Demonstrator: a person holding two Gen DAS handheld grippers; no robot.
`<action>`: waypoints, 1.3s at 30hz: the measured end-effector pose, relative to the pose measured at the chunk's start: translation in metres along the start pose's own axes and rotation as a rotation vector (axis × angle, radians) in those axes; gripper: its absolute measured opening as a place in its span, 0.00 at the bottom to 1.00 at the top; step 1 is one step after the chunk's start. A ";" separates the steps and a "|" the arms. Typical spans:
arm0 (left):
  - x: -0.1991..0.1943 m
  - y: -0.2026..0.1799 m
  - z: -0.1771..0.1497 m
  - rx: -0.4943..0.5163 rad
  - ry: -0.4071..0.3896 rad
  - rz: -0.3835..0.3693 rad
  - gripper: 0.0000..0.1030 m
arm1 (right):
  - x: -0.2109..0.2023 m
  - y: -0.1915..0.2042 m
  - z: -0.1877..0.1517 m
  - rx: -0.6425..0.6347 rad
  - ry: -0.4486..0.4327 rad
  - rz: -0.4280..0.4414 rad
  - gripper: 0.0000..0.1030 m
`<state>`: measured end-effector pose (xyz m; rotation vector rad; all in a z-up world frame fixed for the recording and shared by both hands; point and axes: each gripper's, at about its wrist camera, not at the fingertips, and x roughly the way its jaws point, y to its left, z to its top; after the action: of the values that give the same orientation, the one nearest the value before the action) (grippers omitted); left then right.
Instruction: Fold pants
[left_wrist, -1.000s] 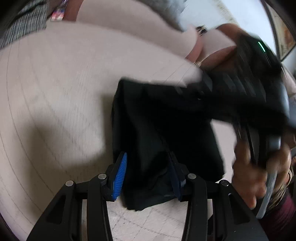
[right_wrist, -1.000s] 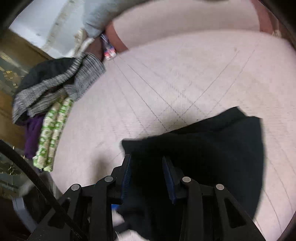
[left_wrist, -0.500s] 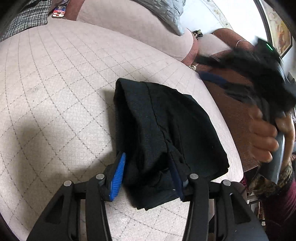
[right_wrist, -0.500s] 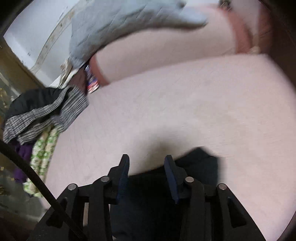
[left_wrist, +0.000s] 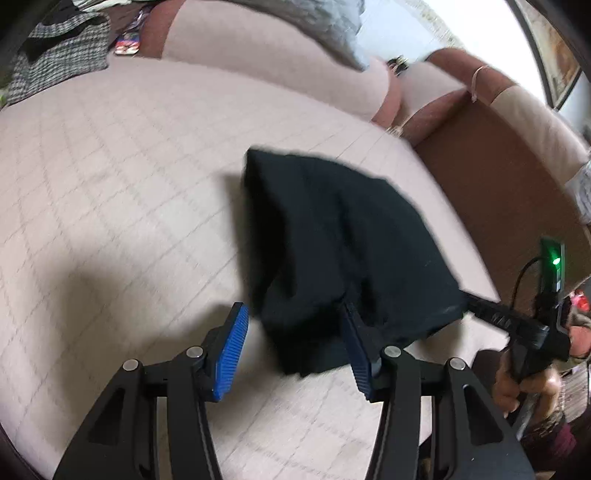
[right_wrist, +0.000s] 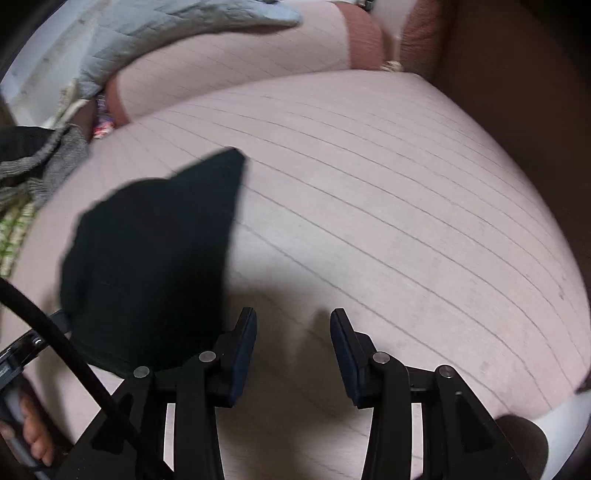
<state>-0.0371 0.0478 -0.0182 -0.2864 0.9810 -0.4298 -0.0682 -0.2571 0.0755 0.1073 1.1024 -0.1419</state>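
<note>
Left wrist view: left gripper (left_wrist: 293, 341) jaws are opening, releasing the folded black pants (left_wrist: 343, 254) lying flat on the quilted sofa cushion (left_wrist: 110, 177).
Right gripper (right_wrist: 293, 345): standing apart, empty, beside the fold.

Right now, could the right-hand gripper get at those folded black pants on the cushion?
Probably yes. The right gripper is open over bare cushion, with the black pants just beside its left finger. Nothing lies between them, so a short sideways shift should reach the cloth.
</note>
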 end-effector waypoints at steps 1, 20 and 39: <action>0.000 0.003 -0.004 -0.004 0.006 0.010 0.49 | -0.004 -0.005 0.000 0.028 -0.014 -0.012 0.44; 0.024 -0.051 0.024 0.253 -0.028 0.471 0.63 | -0.013 0.042 -0.011 -0.167 -0.104 0.087 0.60; -0.038 -0.013 0.021 -0.077 -0.057 0.283 0.69 | -0.009 -0.067 -0.024 0.284 -0.150 0.288 0.65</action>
<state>-0.0406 0.0550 0.0268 -0.2238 0.9663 -0.1257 -0.1047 -0.3189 0.0713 0.4997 0.9014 -0.0467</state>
